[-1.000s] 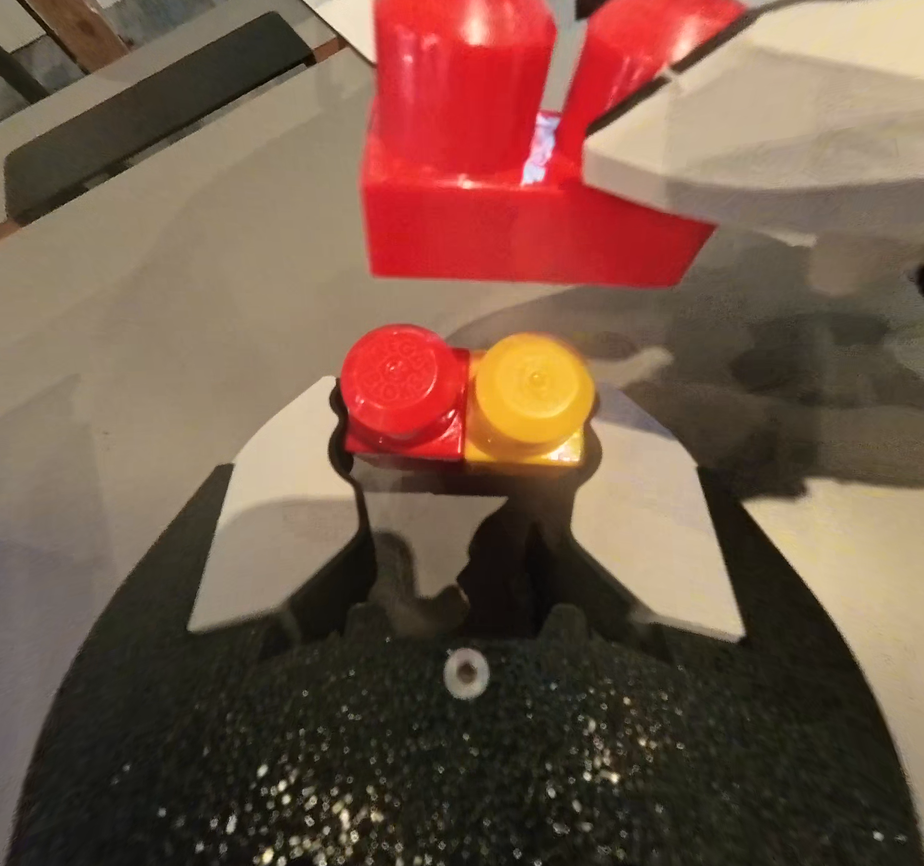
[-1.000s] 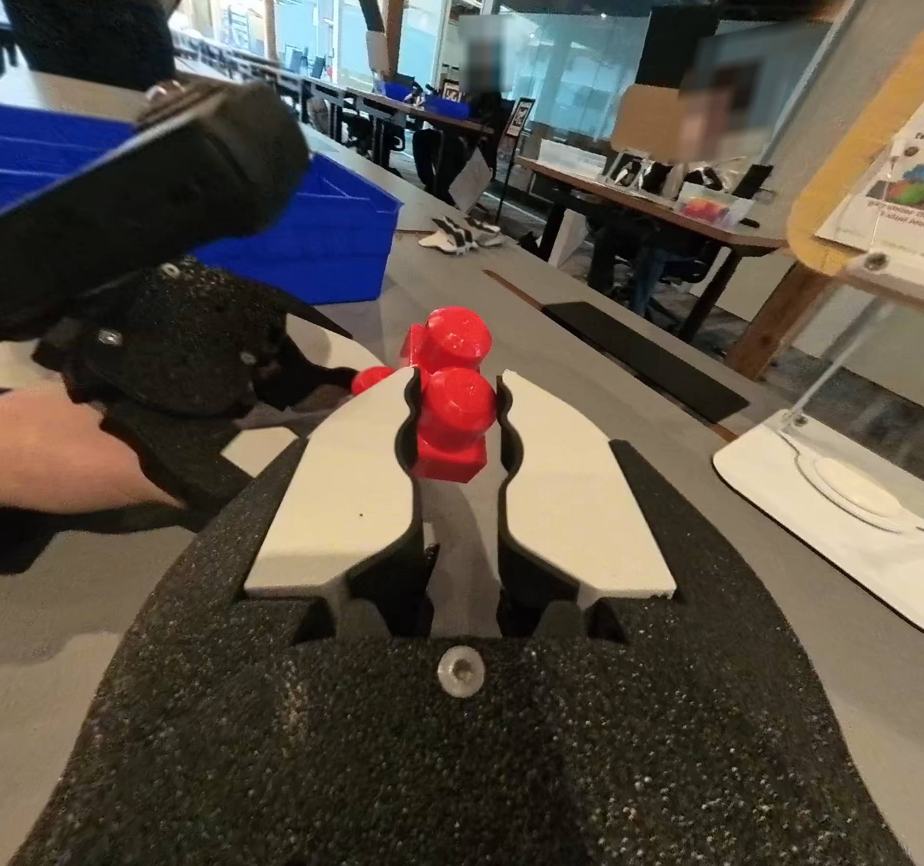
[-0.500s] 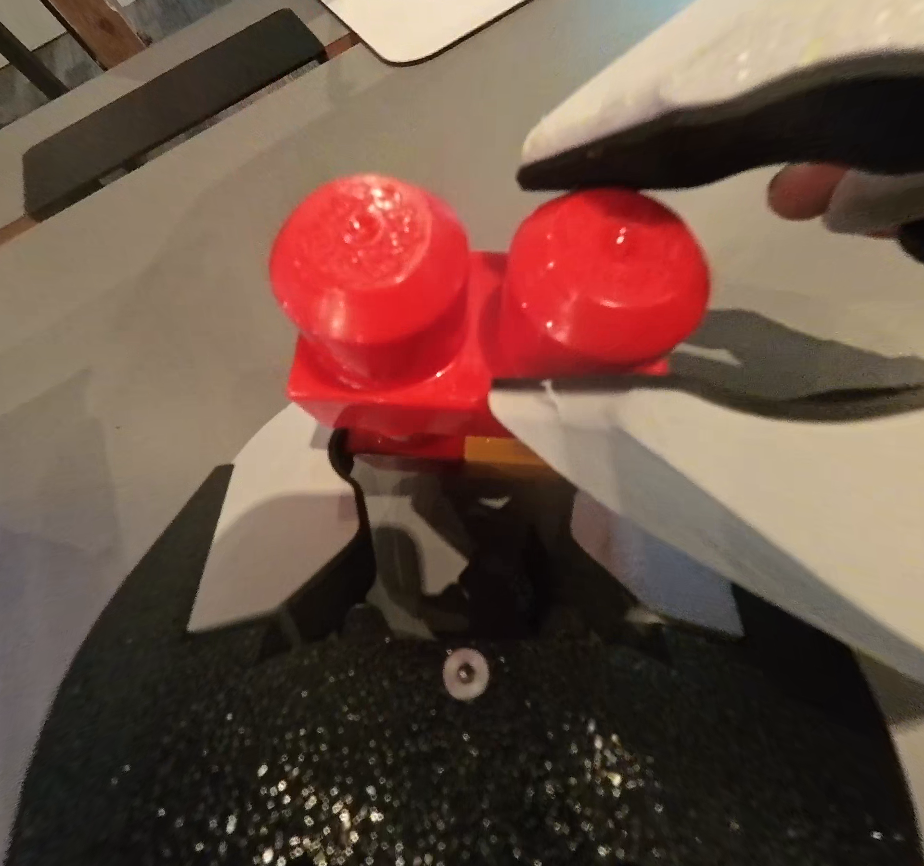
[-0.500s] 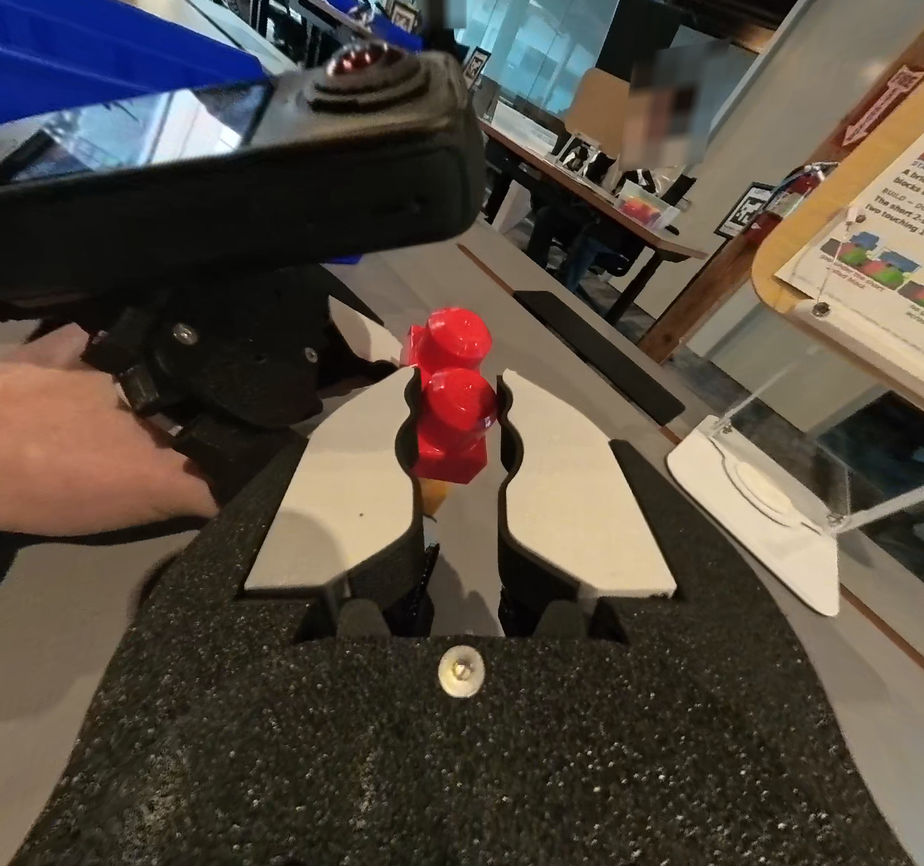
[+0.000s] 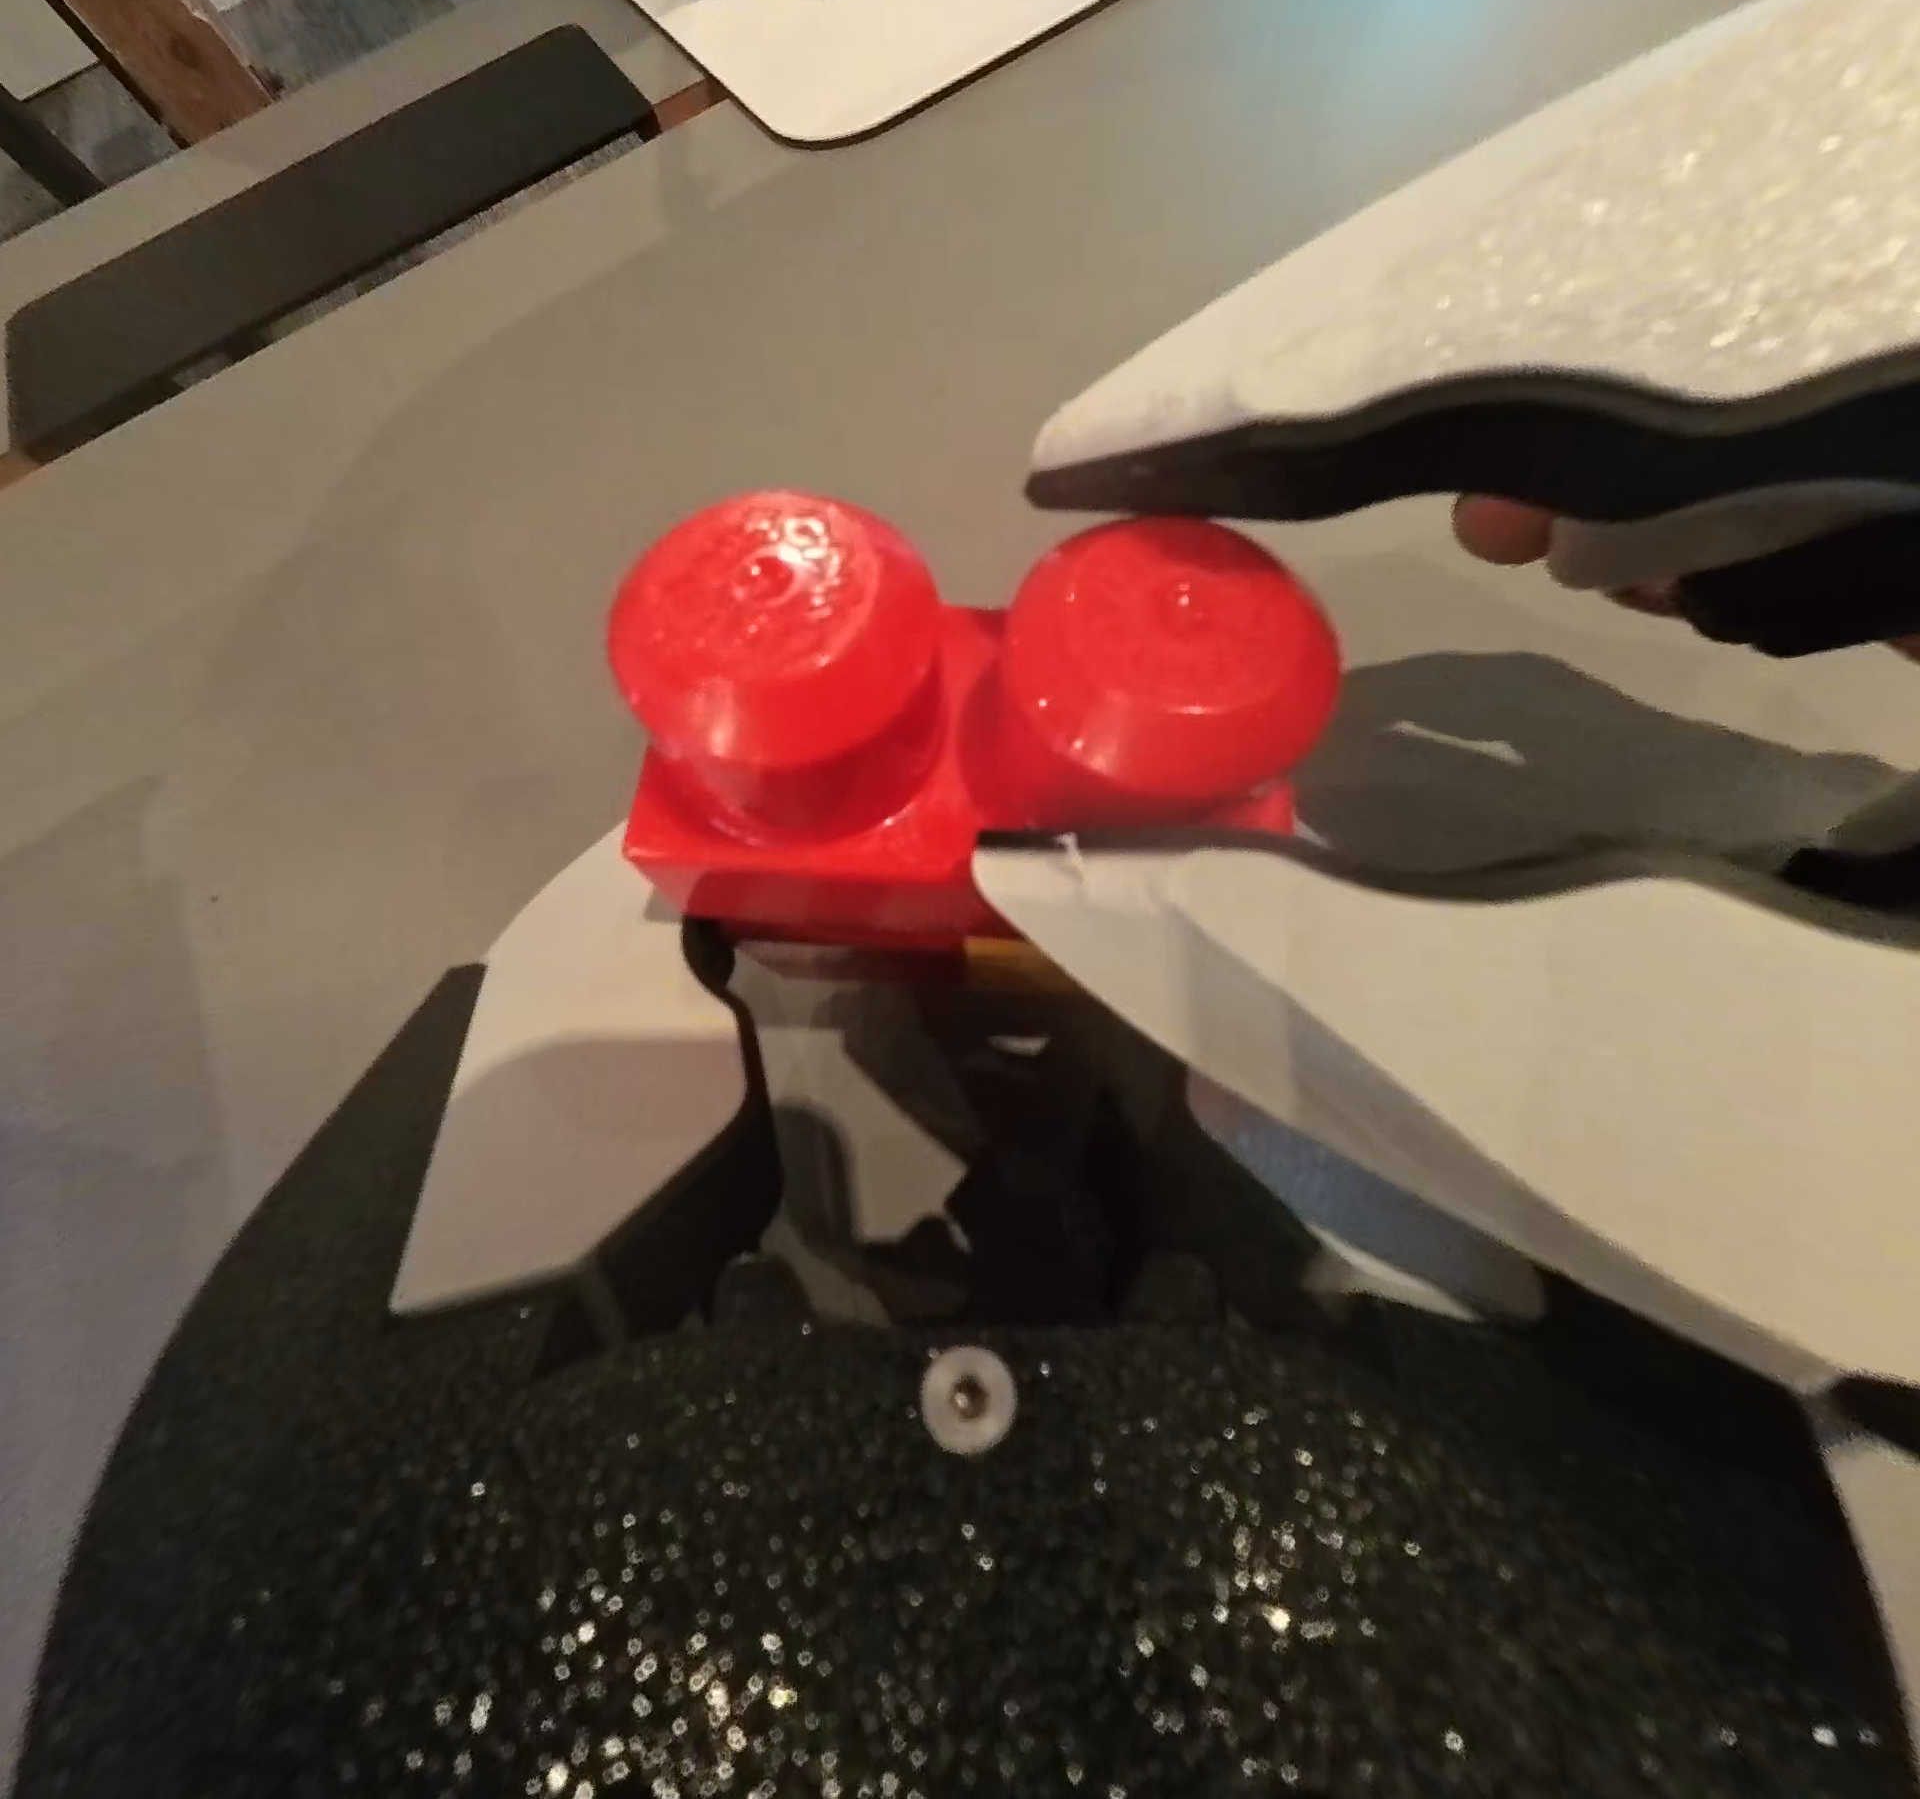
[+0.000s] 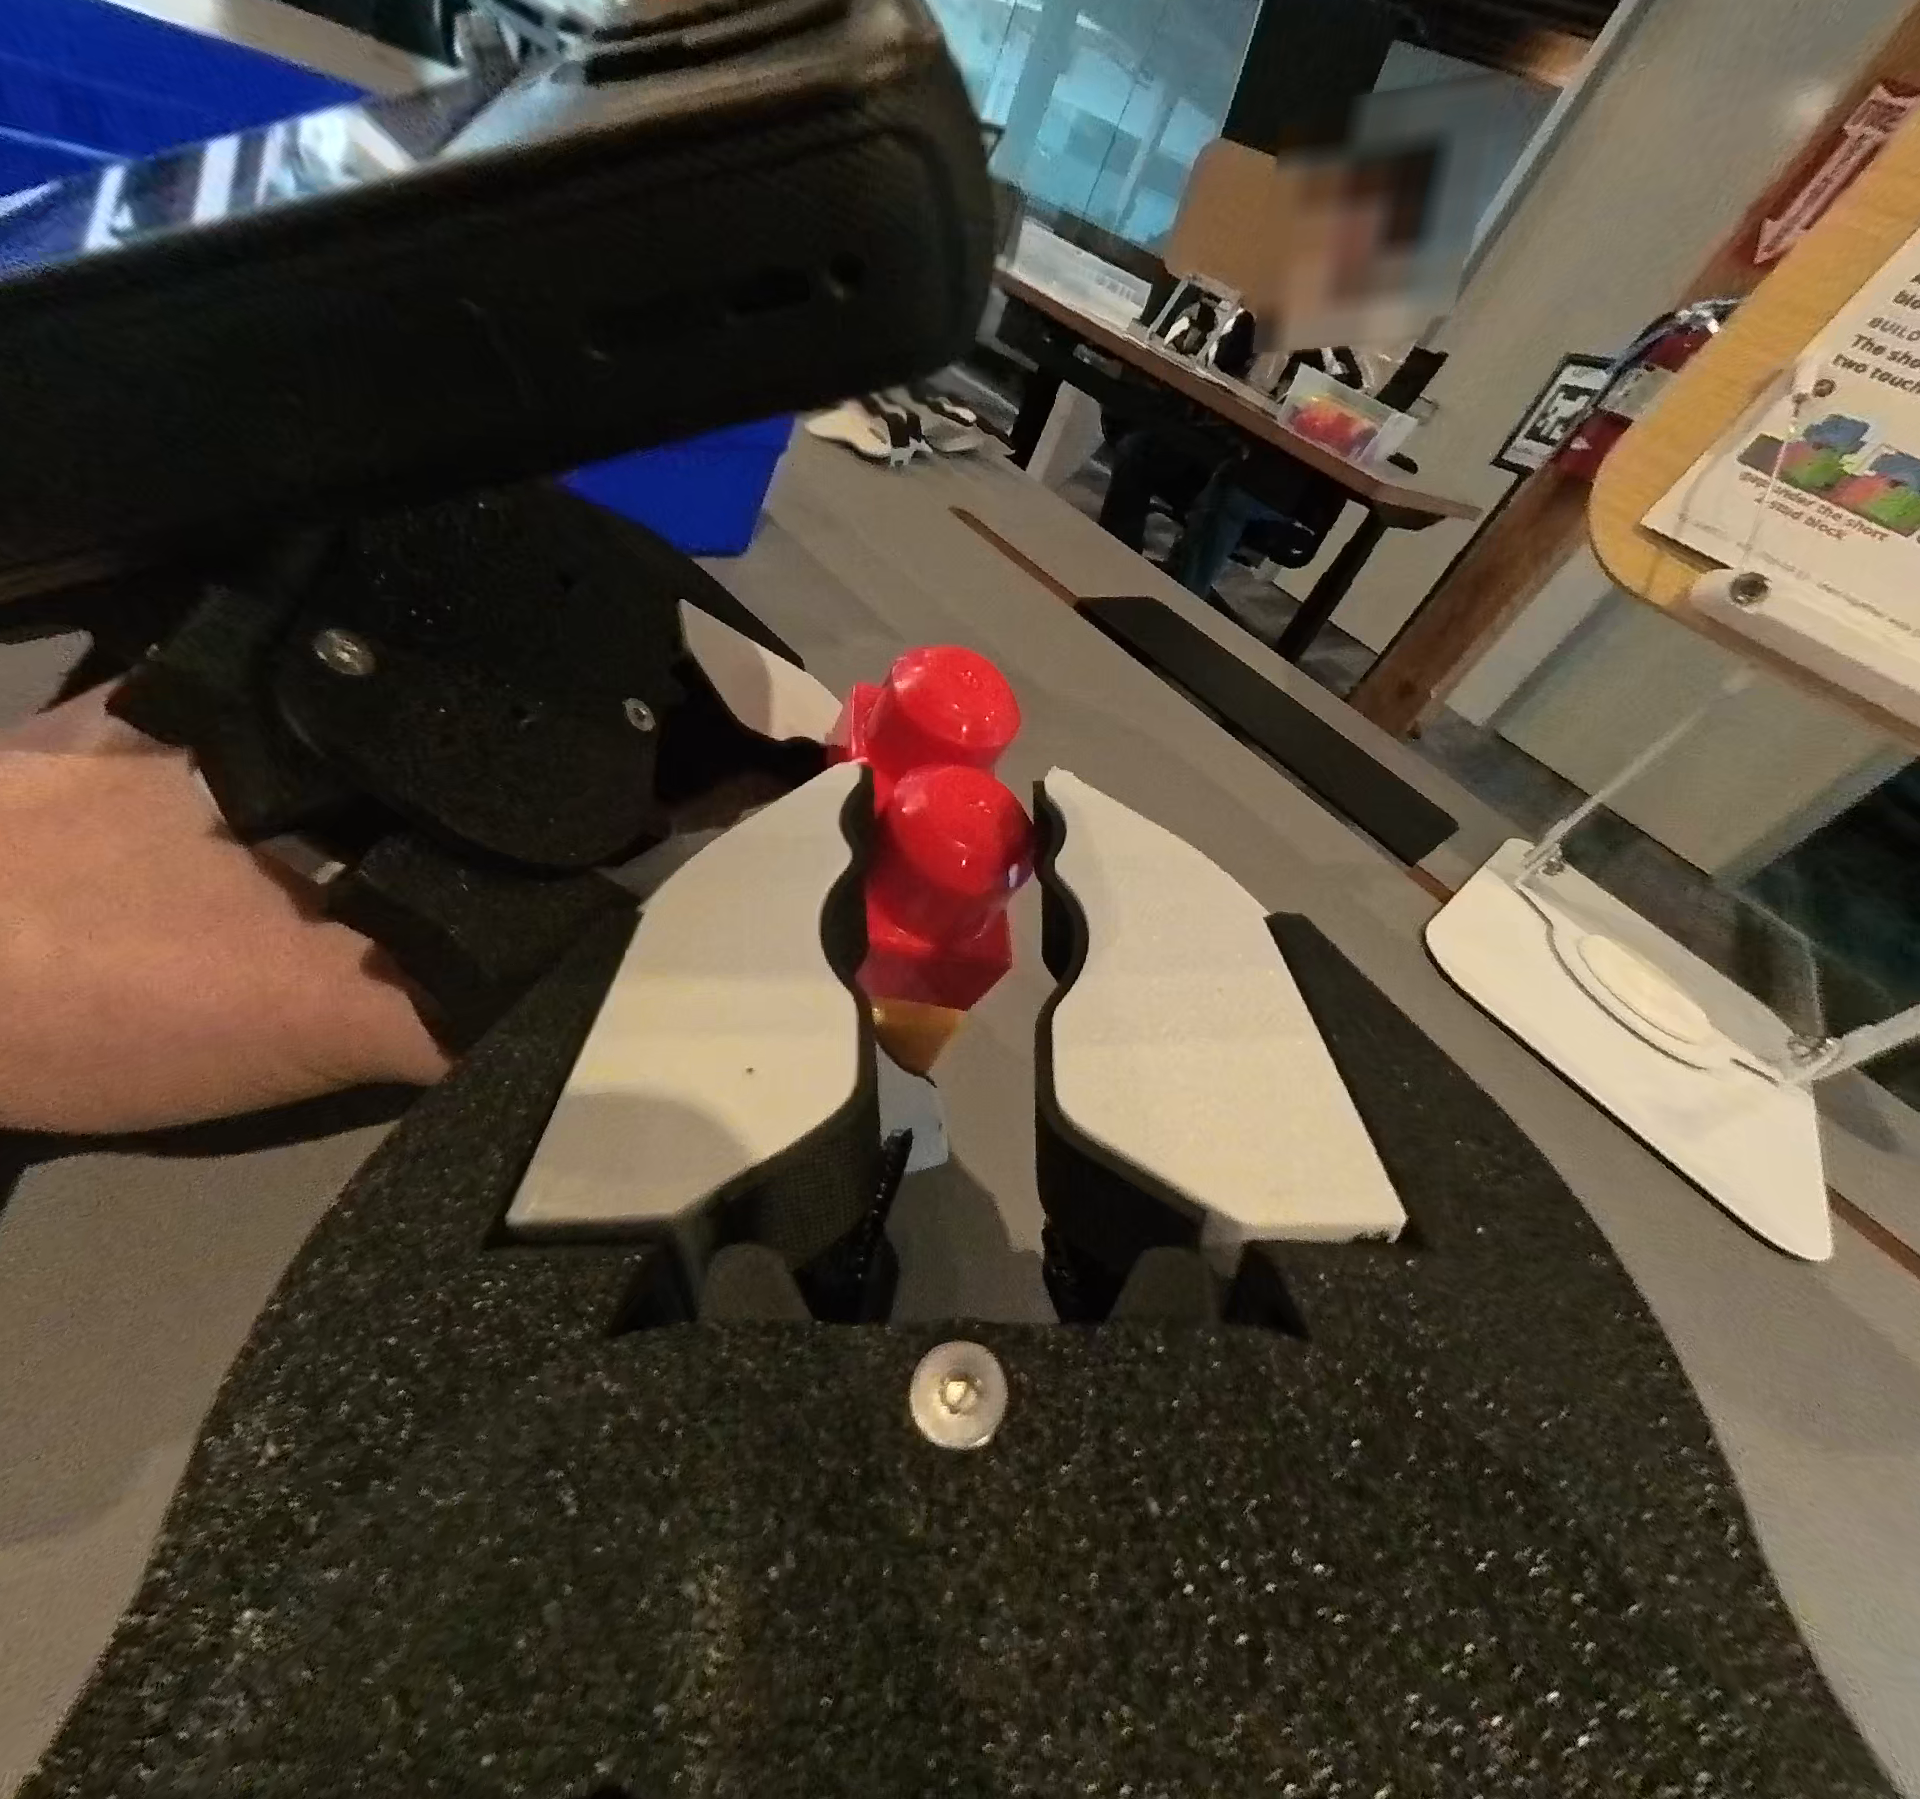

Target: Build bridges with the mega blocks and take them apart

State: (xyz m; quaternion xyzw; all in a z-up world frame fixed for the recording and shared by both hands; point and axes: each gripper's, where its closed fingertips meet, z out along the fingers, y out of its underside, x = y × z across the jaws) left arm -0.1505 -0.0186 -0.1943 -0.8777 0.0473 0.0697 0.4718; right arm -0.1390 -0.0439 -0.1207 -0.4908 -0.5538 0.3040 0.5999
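A red two-stud block (image 5: 831, 835) sits on top of a small red block (image 5: 831, 960) and a small yellow block (image 6: 914, 1032) that stand side by side. My left gripper (image 5: 935, 960) is shut on these two small blocks from both sides; its right finger is hidden. My right gripper (image 6: 951, 783) comes in from the right of the left wrist view (image 5: 1039, 679). It is shut on the nearer stud (image 6: 951, 845) of the two-stud block. The left gripper's black body (image 6: 468, 762) is at left in the right wrist view.
Everything is over a grey table (image 5: 364, 606). A white base plate with a clear stand (image 6: 1642, 1043) lies at the table's far edge, beside a black strip (image 5: 312, 222). A blue bin (image 6: 675, 502) stands behind the left gripper. A person's hand (image 6: 156, 918) holds the left gripper. Some 7 cm of space lies between my two pairs of fingers.
The right gripper has brought the red two-stud block down from above onto the small red and yellow blocks. In the last half second almost nothing has moved.
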